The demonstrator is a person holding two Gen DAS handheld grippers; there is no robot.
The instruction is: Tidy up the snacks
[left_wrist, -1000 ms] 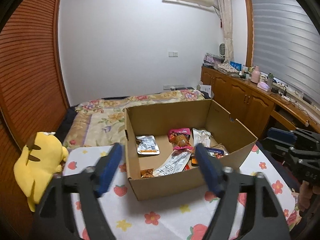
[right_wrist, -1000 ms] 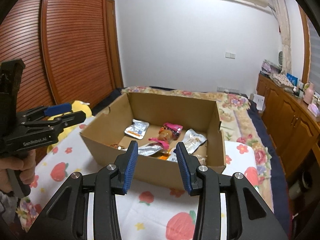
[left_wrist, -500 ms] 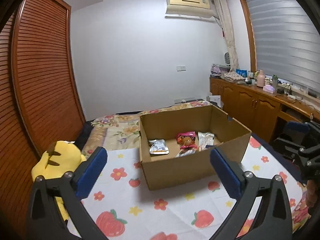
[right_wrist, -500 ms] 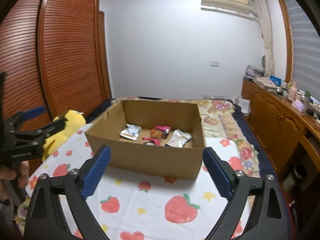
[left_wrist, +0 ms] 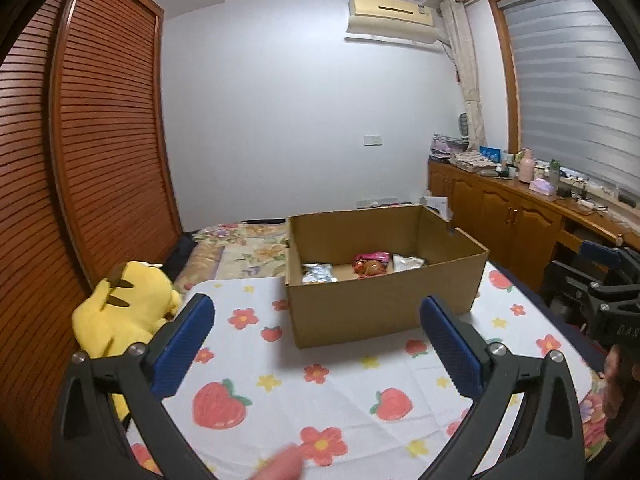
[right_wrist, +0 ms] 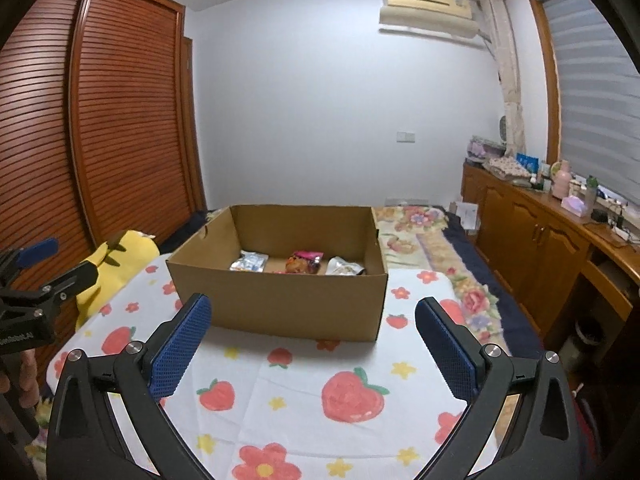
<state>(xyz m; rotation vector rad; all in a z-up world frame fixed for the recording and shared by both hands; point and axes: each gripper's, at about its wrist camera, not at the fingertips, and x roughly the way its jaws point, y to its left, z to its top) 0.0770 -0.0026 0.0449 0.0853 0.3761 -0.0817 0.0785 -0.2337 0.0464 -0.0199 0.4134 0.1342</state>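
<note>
An open cardboard box (left_wrist: pixel 384 304) (right_wrist: pixel 280 300) stands on the strawberry-print cloth (left_wrist: pixel 320 392) (right_wrist: pixel 304 392). Inside lie a silver packet (left_wrist: pixel 318 273) (right_wrist: pixel 250 261), a pink and orange snack (left_wrist: pixel 370 263) (right_wrist: pixel 303 262) and a white packet (left_wrist: pixel 407 261) (right_wrist: pixel 344 267). My left gripper (left_wrist: pixel 316 320) is open and empty, held back from the box's near wall. My right gripper (right_wrist: pixel 312 322) is open and empty, also back from the box. The right gripper shows at the left wrist view's right edge (left_wrist: pixel 608 292); the left gripper shows at the right wrist view's left edge (right_wrist: pixel 36 292).
A yellow plush toy (left_wrist: pixel 120 312) (right_wrist: pixel 116 264) lies left of the box by the slatted wardrobe (left_wrist: pixel 80 160). A floral bedspread (left_wrist: pixel 244 244) (right_wrist: pixel 420 232) lies behind. Wooden cabinets (left_wrist: pixel 512 216) (right_wrist: pixel 532 240) with clutter run along the right wall.
Both grippers have pulled back and up from the box and opened wide. The box looks smaller and farther; its contents have not moved.
</note>
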